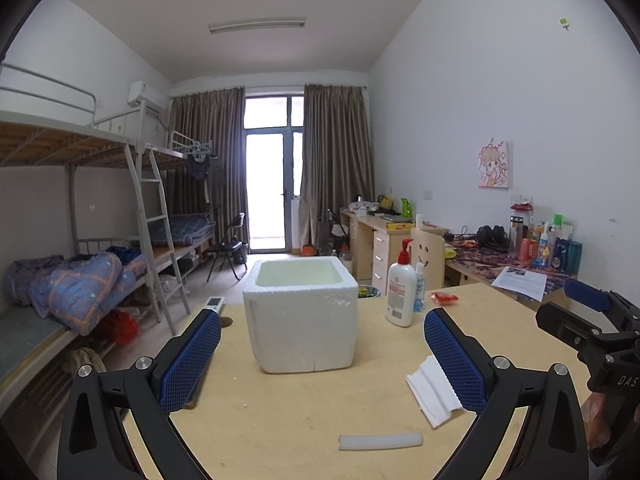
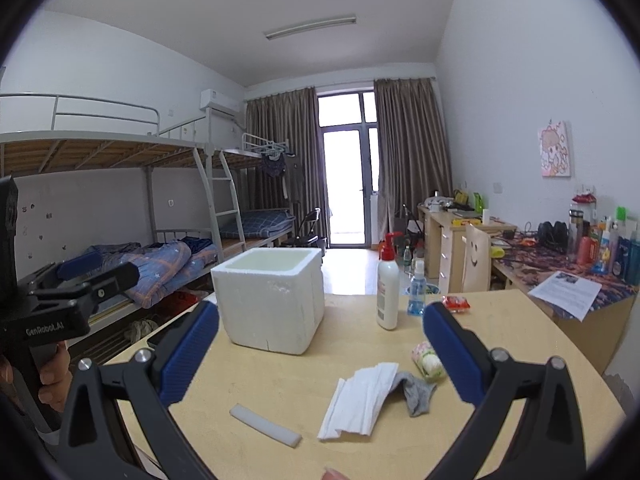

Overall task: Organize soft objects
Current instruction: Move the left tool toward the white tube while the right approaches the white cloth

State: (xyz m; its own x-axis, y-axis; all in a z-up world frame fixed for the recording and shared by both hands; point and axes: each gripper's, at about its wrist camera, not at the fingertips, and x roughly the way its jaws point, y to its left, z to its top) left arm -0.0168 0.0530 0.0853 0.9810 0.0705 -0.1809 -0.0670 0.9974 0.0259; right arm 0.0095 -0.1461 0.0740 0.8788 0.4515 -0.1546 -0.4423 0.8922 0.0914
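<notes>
We hold the left hand-held gripper (image 1: 322, 354) above the near edge of the desk (image 1: 288, 408), its blue pads spread wide with nothing between them. The right hand-held gripper (image 2: 320, 354) is likewise wide open and empty.

We take the white foam box (image 2: 272, 304) as our landmark; it stands upright and open-topped on the desk. In front of the box, towards us, lies a white foam strip (image 2: 265, 425), flat on the desk. To the right of that strip, and still in front of the box, lies a folded white cloth (image 2: 360, 400). A grey sock (image 2: 416, 394) touches the cloth's right edge. Just beyond the sock, to the box's front right, sits a small rolled pink-and-green soft bundle (image 2: 428, 361), partly hidden by the right gripper's finger.

To the right of the box stand a white pump bottle (image 2: 387, 288) and, just beside it, a small blue spray bottle (image 2: 417, 294). Further right of these lies a red packet (image 2: 456, 303).

In the right wrist view, a hand (image 2: 52, 380) grips the left gripper's handle, left of the box.
</notes>
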